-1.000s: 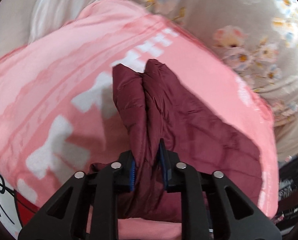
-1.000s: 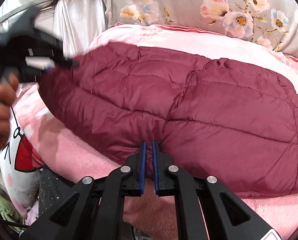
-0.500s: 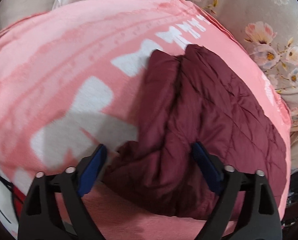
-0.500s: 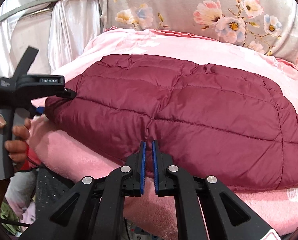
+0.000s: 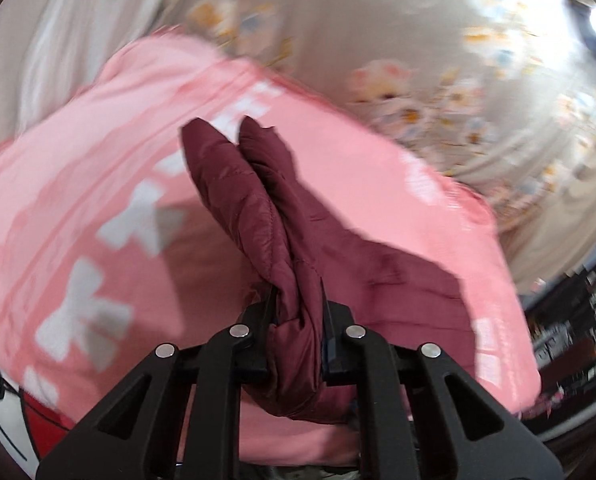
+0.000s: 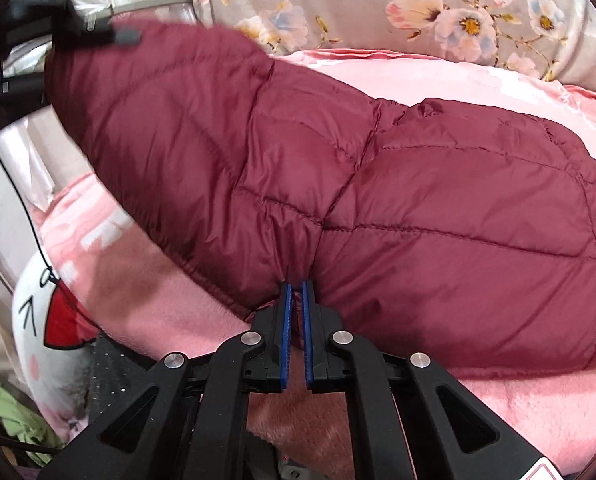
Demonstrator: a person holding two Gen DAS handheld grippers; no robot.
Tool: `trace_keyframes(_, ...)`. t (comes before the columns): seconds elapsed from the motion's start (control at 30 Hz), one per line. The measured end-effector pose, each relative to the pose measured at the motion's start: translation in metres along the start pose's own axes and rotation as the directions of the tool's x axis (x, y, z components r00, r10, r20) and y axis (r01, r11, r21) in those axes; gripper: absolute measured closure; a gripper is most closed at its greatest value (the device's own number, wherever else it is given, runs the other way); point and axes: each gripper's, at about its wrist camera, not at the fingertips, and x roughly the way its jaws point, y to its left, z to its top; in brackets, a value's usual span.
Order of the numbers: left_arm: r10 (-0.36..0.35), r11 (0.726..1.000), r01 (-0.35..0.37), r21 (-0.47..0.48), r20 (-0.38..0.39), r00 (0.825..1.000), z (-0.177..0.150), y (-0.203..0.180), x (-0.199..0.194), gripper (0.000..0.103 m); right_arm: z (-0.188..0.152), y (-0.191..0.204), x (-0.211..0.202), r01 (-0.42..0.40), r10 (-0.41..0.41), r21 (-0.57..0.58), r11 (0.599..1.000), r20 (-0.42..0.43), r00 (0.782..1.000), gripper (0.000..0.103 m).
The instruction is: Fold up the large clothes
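The left gripper (image 5: 296, 320) has just closed on the jacket (image 6: 377, 200) end; the right gripper (image 6: 296, 300) pinches its near edge. Carry the lifted end across the bed (image 6: 437, 76) evenly.

Maroon quilted jacket (image 6: 437, 208), pink blanket (image 6: 517, 408)

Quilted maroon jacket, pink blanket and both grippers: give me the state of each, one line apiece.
Quilted maroon jacket: lying on the blanket, left end lifted off it.
Pink blanket: spread flat under the jacket.
Left gripper: just closed, fingers clamped on a bunched jacket fold.
Right gripper: shut, pinching the jacket's near hem.
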Motion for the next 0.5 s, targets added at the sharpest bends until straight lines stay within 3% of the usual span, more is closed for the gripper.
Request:
trace_keyframes(0.23,-0.119,0.976,0.116,0.186,0.002,0.993,0.002,-0.098,0.001,0.09,-0.002,-0.018,-0.038,0.041,-0.045,0.04,0.998,0.084,0.995,0.096)
trace_keyframes(0.37,-0.136,0.966,0.138,0.218,-0.021,0.99,-0.002,-0.125,0.009,0.09,-0.005,-0.033,-0.014,0.026,-0.027,0.075,0.997,0.002,1.0,0.094)
trace_keyframes(0.5,-0.133,0.964,0.139,0.227,-0.042,0.99,-0.007,-0.141,0.014,0.09,-0.007,-0.033,-0.007,0.022,-0.023,0.047,0.999,0.019,1.0,0.094)
